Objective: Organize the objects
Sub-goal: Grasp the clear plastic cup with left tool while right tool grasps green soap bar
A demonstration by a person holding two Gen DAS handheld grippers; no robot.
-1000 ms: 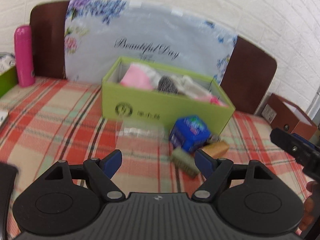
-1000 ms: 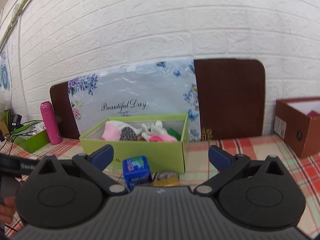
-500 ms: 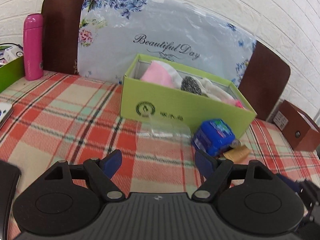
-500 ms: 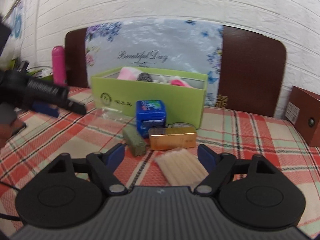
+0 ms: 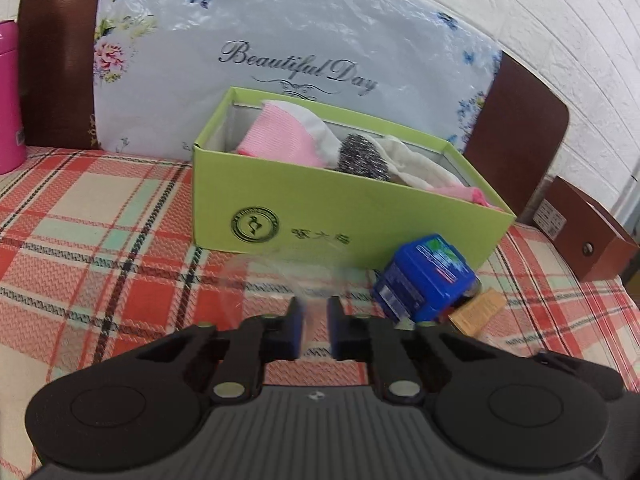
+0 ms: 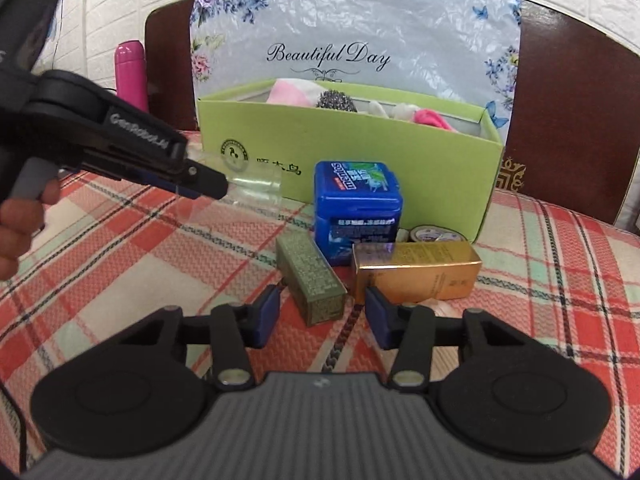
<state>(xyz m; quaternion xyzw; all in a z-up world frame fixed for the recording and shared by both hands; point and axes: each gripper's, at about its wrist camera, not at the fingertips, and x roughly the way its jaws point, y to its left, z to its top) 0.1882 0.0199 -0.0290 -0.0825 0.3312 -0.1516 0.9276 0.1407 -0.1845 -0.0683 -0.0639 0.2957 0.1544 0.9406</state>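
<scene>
Currently the left gripper (image 5: 314, 322) has its jaws drawn nearly together on the near edge of a clear plastic container (image 5: 280, 276) that lies on the cloth in front of the green box (image 5: 340, 216); the right-wrist view shows its tip at that container (image 6: 256, 186). The right gripper (image 6: 320, 312) is closing, with the near end of a small olive box (image 6: 312, 276) between its pads; contact is not yet visible. For a sound grip, centre the pads on the long side faces of the olive box and keep them square, since a skewed pinch will probably twist it toward the gold box (image 6: 416, 272) just beside it. Clear plastic flexes, so lift the container slowly. A blue box (image 6: 358, 210) stands behind these, close to the green box, which already holds cloth items and a scourer.

Surface: a plaid cloth (image 6: 560, 264), soft and probably uneven. Behind stand a dark wooden board (image 6: 576, 120), a floral plastic sheet (image 6: 352, 28) and a white brick wall (image 5: 580, 32). A pink bottle (image 6: 130, 72) stands far left, a brown box (image 5: 588, 236) right.
</scene>
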